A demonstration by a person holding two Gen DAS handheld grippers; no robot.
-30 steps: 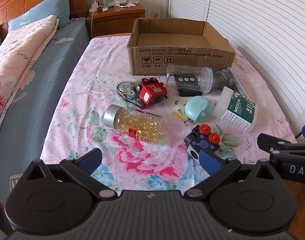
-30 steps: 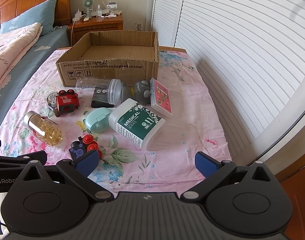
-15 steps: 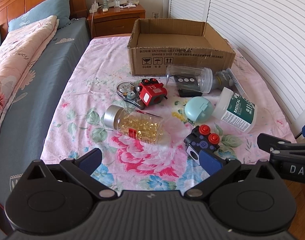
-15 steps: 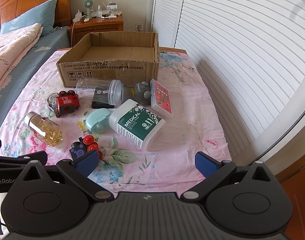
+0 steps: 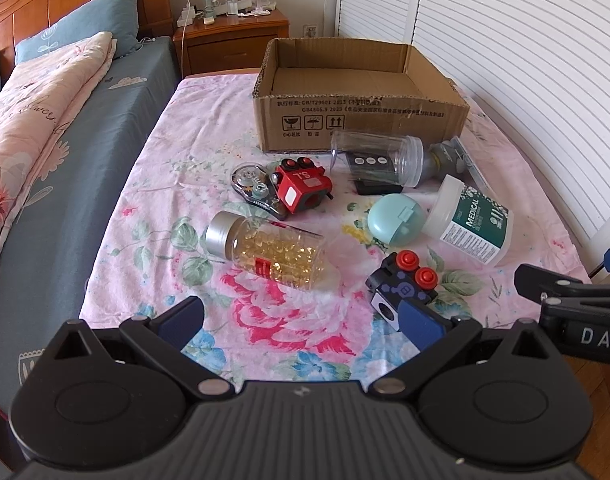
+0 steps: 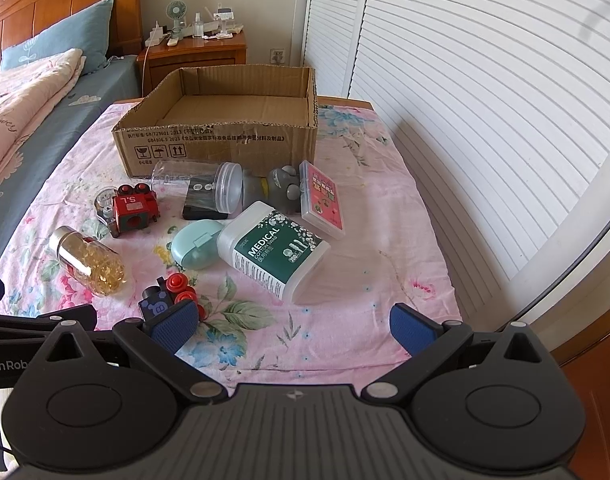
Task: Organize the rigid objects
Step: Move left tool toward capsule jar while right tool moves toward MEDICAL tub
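Left gripper (image 5: 301, 320) gapes wide, empty, low at the near table edge. Ahead of it, slightly left, the capsule bottle (image 5: 271, 251) lies on its side, silver cap left, long axis crosswise to the fingers; clear, full of amber pills. Cardboard box (image 5: 357, 120) well beyond. Right gripper (image 6: 293, 326) also wide, empty, farther off.

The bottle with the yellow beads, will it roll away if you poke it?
Probably: the clear round bottle of yellow capsules lies on its side on the soft flowered sheet, which may slow it. It looks full, so fairly heavy, and its smooth plastic could be slippery.
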